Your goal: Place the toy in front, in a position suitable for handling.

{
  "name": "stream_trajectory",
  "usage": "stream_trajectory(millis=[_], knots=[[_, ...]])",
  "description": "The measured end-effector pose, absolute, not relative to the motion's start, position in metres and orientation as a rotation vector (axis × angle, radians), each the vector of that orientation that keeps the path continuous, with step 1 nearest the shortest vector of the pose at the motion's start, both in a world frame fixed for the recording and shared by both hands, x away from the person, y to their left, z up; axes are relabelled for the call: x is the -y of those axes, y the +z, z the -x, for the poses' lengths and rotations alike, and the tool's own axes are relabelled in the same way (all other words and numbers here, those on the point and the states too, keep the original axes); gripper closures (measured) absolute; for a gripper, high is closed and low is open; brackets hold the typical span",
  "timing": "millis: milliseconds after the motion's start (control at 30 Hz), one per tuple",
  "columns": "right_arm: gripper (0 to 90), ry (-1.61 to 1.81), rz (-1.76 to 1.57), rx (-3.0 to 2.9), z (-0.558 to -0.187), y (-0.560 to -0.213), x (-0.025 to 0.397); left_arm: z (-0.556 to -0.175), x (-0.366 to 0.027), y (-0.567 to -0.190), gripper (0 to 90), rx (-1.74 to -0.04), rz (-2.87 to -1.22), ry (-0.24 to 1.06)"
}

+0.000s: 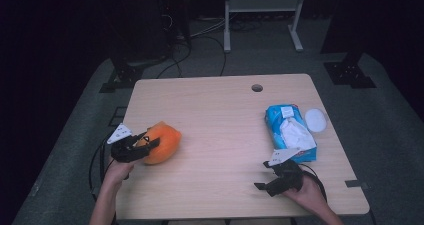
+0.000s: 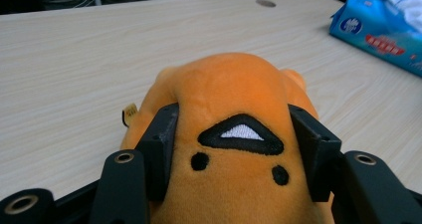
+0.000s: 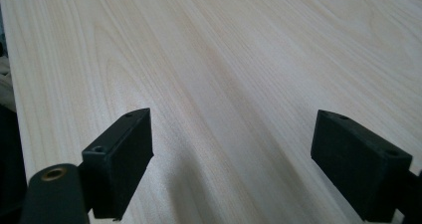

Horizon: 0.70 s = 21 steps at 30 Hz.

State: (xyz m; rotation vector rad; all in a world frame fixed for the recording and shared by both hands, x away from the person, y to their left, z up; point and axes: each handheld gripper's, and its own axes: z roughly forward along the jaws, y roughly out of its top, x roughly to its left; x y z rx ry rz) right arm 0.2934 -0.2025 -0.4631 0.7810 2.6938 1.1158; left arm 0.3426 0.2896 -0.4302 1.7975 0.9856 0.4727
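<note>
Left gripper point(image 2: 234, 149) is closed by me on the orange plush toy point(image 2: 234, 99), one jaw pressing each side; the toy lies near the left edge of the table point(image 1: 220, 110). My right gripper point(image 3: 231, 159) stands wide open, holding nothing, beside the blue tissue pack point(image 1: 290, 132).

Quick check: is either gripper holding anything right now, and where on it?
The left gripper clamps the orange plush toy across its face end, one jaw on each side. The right gripper is open and holds nothing.
</note>
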Motion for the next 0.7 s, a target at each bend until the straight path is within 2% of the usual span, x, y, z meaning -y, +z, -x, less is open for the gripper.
stream_trajectory(millis=[467, 700], knots=[[15.6, 1.111, -0.775, -2.694, -0.293, -0.463, 0.202, -0.335, -0.278, -0.407, 45.3, -0.910, -1.728, 0.466], [15.6, 1.108, -0.771, -2.693, -0.293, -0.462, 0.203, -0.327, -0.251, -0.388, 45.3, -0.825, -1.707, 0.468]])
